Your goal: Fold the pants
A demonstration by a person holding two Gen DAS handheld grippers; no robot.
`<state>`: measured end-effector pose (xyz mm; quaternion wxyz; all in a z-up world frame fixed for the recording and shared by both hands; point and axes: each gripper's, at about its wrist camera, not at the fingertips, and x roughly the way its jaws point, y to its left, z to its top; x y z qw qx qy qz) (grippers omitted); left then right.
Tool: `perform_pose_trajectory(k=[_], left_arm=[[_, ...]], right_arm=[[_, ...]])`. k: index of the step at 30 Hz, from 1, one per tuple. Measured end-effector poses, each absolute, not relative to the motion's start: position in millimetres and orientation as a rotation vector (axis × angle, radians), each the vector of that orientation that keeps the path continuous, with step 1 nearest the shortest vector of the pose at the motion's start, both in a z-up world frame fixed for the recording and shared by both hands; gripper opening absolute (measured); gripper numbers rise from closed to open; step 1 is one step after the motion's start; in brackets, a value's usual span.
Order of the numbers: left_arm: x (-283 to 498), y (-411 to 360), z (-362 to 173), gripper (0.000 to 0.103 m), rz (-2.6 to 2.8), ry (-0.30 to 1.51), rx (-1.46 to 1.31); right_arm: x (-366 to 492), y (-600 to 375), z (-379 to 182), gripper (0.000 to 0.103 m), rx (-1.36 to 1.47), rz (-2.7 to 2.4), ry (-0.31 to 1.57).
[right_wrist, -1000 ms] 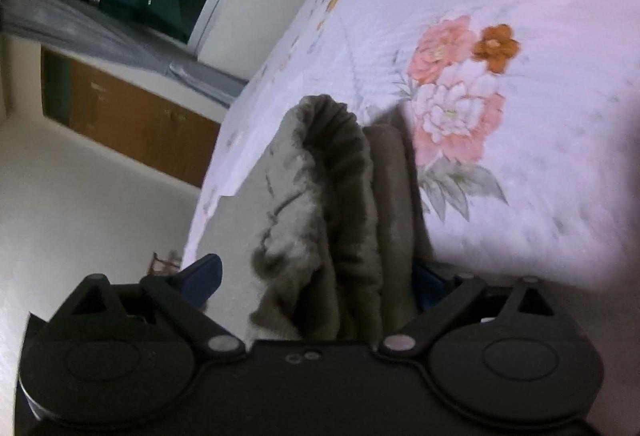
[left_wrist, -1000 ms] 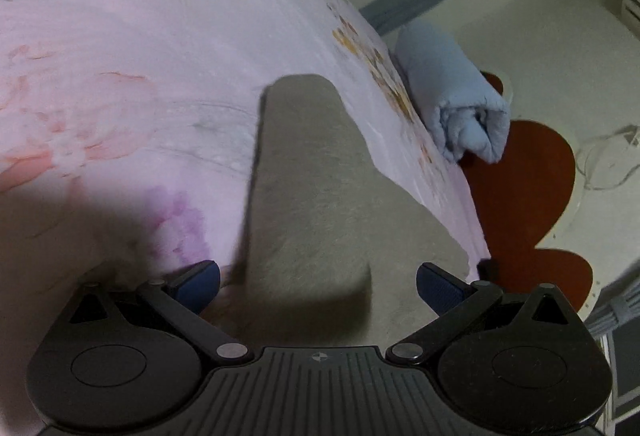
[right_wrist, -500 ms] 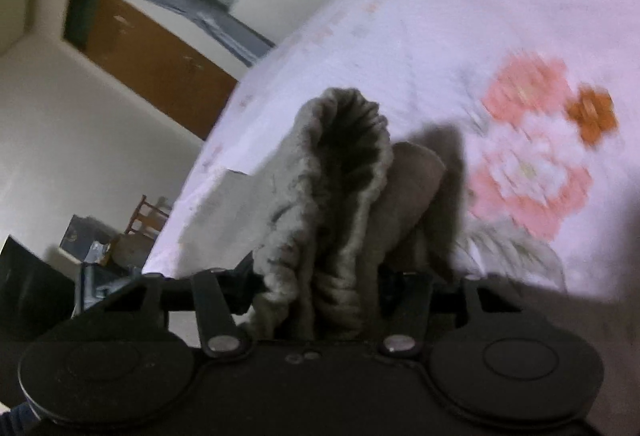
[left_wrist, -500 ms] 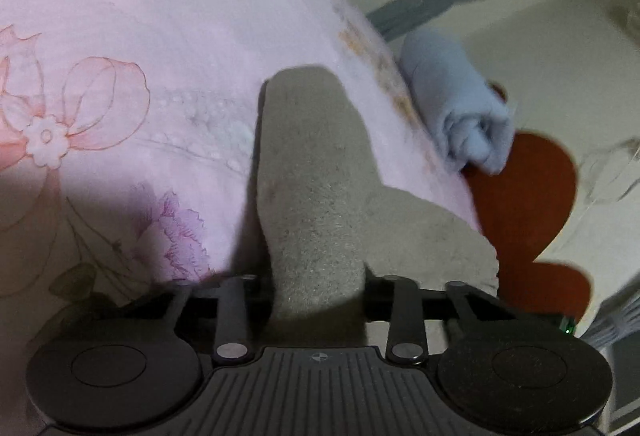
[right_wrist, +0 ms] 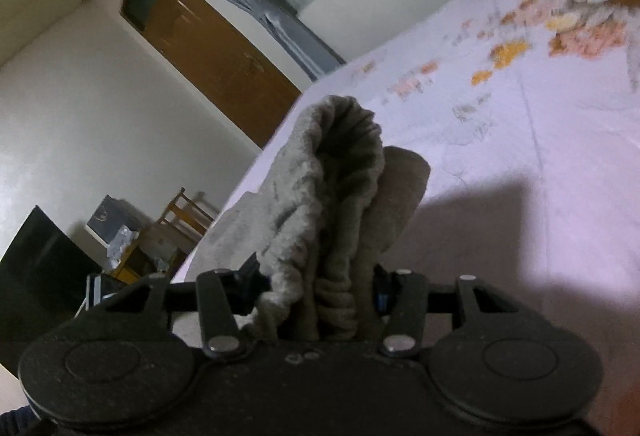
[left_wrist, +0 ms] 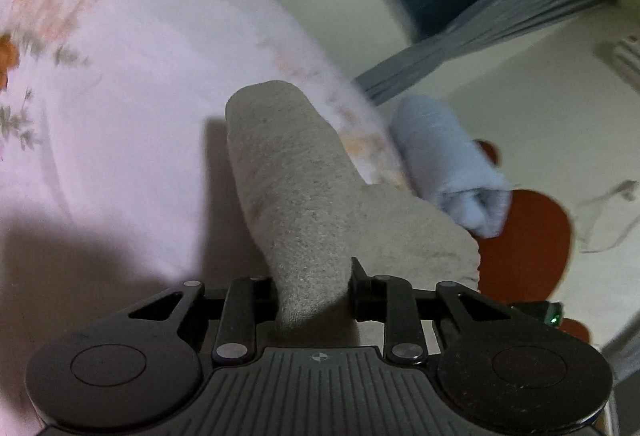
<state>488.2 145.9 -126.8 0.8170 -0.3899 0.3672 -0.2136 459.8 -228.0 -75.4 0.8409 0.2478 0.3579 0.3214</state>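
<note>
The grey fleece pants (left_wrist: 296,192) lie at the edge of a bed with a pink floral sheet (left_wrist: 112,84). My left gripper (left_wrist: 312,284) is shut on a fold of a pant leg, which stands up between its jaws. My right gripper (right_wrist: 320,288) is shut on the gathered elastic waistband of the pants (right_wrist: 340,172), bunched and lifted off the sheet (right_wrist: 540,116). The fingertips of both grippers are hidden in the cloth.
A rolled light-blue towel (left_wrist: 448,164) lies at the bed's edge over a red floor mat (left_wrist: 524,244). Grey curtains (left_wrist: 500,24) hang by a dark window. In the right wrist view, a wooden cabinet (right_wrist: 212,48), a chair (right_wrist: 180,220) and clutter stand beyond the bed.
Both grippers went from open to shut on the pants. Both have since lifted and tilted up, raising the cloth off the sheet and bringing more of the room into view.
</note>
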Motion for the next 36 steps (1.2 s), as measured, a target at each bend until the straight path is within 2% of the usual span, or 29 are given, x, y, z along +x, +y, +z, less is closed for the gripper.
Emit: perform_pose_trajectory(k=[1, 2, 6, 8, 9, 10, 11, 12, 14, 17, 21, 23, 25, 27, 32, 36], left_arm=[[495.9, 146.0, -138.8, 0.036, -0.421, 0.806, -0.824], [502.9, 146.2, -153.2, 0.051, -0.402, 0.821, -0.825], [505.1, 145.6, -166.4, 0.054, -0.446, 0.775, -0.85], [502.2, 144.6, -161.4, 0.06, -0.449, 0.78, -0.802], [498.9, 144.9, -155.0, 0.068, -0.441, 0.784, -0.762], [492.0, 147.8, -144.7, 0.075, -0.399, 0.783, -0.711], [483.3, 153.6, -133.7, 0.095, -0.342, 0.775, -0.654], [466.8, 156.2, -117.9, 0.103, -0.239, 0.746, -0.559], [439.1, 150.4, -91.0, 0.103, -0.107, 0.665, -0.383], [405.2, 124.3, -71.8, 0.103, -0.106, 0.604, -0.256], [374.7, 96.9, -88.9, 0.103, 0.023, 0.648, -0.073], [375.5, 98.6, -107.1, 0.103, 0.041, 0.711, -0.083], [372.4, 113.2, -103.5, 0.103, 0.052, 0.732, -0.178], [351.8, 127.4, -83.5, 0.103, 0.075, 0.691, -0.237], [259.3, 139.7, -46.3, 0.103, 0.101, 0.544, -0.233], [183.0, 124.9, -33.2, 0.103, 0.107, 0.518, -0.213]], right_arm=[[465.9, -228.5, -89.9, 0.044, 0.513, 0.641, 0.787], [474.4, -228.2, -106.1, 0.05, 0.492, 0.585, 0.824], [474.9, -248.7, -139.3, 0.049, 0.567, 0.568, 0.818], [467.7, -249.3, -132.8, 0.056, 0.512, 0.557, 0.814], [461.8, -252.1, -127.7, 0.059, 0.487, 0.542, 0.818], [458.1, -254.3, -120.4, 0.067, 0.449, 0.53, 0.824], [451.3, -257.4, -112.4, 0.075, 0.407, 0.507, 0.825], [441.1, -259.8, -101.8, 0.079, 0.355, 0.457, 0.82], [411.1, -254.9, -73.2, 0.089, 0.21, 0.322, 0.722], [370.8, -234.3, -43.7, 0.091, 0.125, 0.316, 0.602], [353.1, -187.8, -54.0, 0.095, -0.015, 0.29, 0.621], [365.5, -177.6, -81.0, 0.097, -0.099, 0.199, 0.747], [363.4, -185.3, -87.0, 0.097, -0.006, 0.213, 0.78], [345.3, -195.2, -66.5, 0.094, 0.059, 0.212, 0.704], [251.7, -213.9, -7.4, 0.097, 0.053, 0.228, 0.504], [184.3, -212.7, 5.1, 0.097, 0.039, 0.237, 0.479]])
